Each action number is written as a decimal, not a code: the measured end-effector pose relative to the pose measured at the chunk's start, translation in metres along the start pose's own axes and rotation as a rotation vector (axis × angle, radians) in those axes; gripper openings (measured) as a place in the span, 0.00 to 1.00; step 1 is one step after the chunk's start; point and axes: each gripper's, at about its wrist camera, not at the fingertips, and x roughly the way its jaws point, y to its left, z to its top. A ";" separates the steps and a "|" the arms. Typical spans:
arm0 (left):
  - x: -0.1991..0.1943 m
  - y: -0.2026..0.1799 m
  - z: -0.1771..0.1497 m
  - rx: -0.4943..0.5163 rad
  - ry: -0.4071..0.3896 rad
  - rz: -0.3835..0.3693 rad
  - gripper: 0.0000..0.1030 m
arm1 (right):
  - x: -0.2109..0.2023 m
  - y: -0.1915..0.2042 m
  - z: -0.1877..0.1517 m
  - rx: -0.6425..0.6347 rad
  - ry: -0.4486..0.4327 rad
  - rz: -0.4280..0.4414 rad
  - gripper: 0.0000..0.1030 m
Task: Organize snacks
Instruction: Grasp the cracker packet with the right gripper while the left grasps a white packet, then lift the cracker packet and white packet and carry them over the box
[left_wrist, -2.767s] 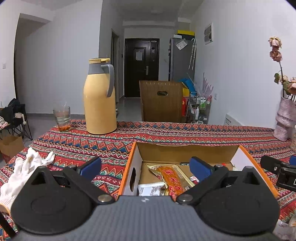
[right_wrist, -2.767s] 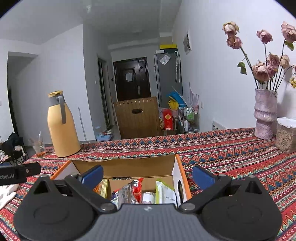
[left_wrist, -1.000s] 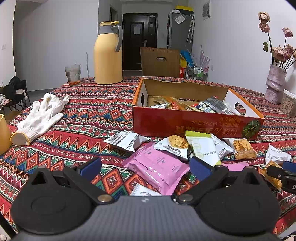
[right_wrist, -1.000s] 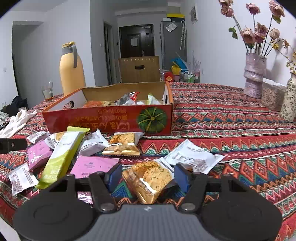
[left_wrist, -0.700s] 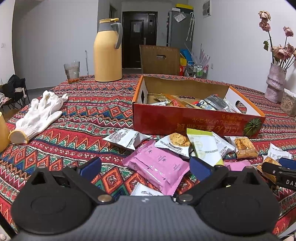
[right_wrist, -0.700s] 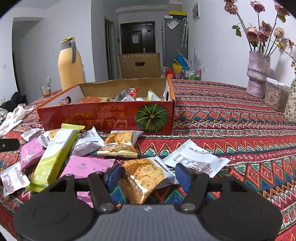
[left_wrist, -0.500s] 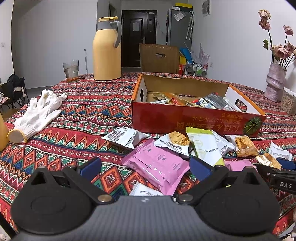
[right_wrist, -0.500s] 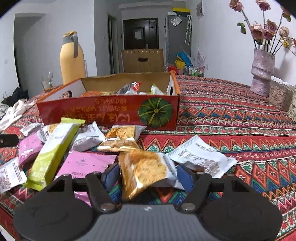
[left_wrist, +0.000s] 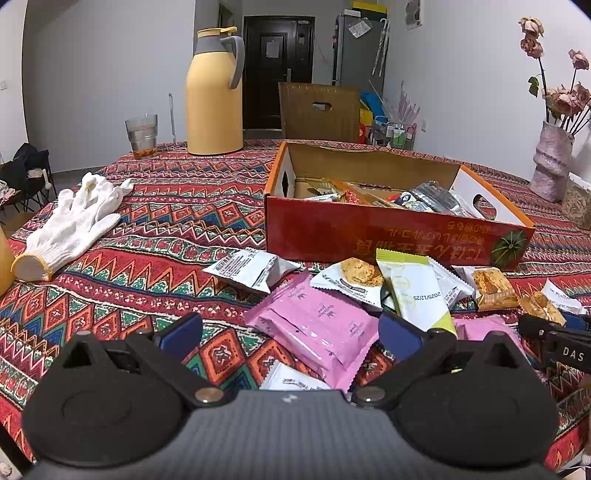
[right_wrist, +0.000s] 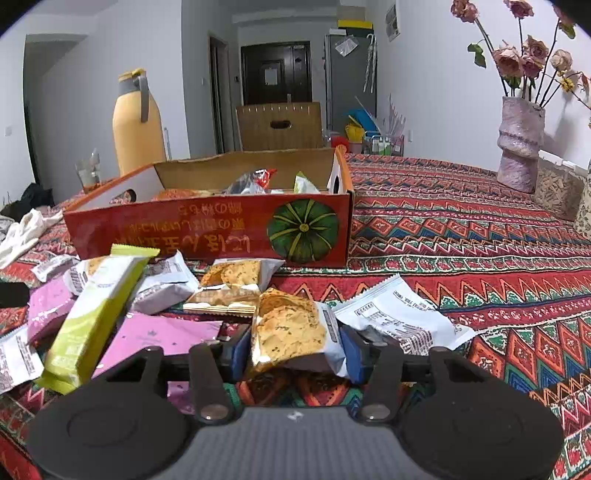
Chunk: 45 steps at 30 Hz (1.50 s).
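Indoors, patterned tablecloth (right_wrist: 461, 236); right jaws clamped on cookie packet (right_wrist: 291, 328), left jaws apart.

Patterned tablecloth (left_wrist: 177, 236) bears box (left_wrist: 369, 236); snack packets (left_wrist: 317, 325); gloves (left_wrist: 74, 221).

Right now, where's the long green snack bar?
In the left wrist view the green snack bar lies centre-right, before the red box, overlapping the pink packet.

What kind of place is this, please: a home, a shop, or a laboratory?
Most likely a home, a dining area. A patterned tablecloth covers the table, with a yellow thermos jug and a vase of dried flowers on it; an entrance door stands behind.
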 end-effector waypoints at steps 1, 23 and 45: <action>0.000 0.000 0.000 0.000 0.002 -0.002 1.00 | -0.002 0.001 -0.001 0.000 -0.008 0.000 0.47; -0.002 -0.002 -0.035 0.161 0.157 -0.104 1.00 | -0.059 0.012 -0.012 0.011 -0.115 0.013 0.44; -0.013 0.015 -0.044 0.136 0.089 -0.192 0.64 | -0.073 0.021 -0.017 -0.002 -0.123 0.004 0.45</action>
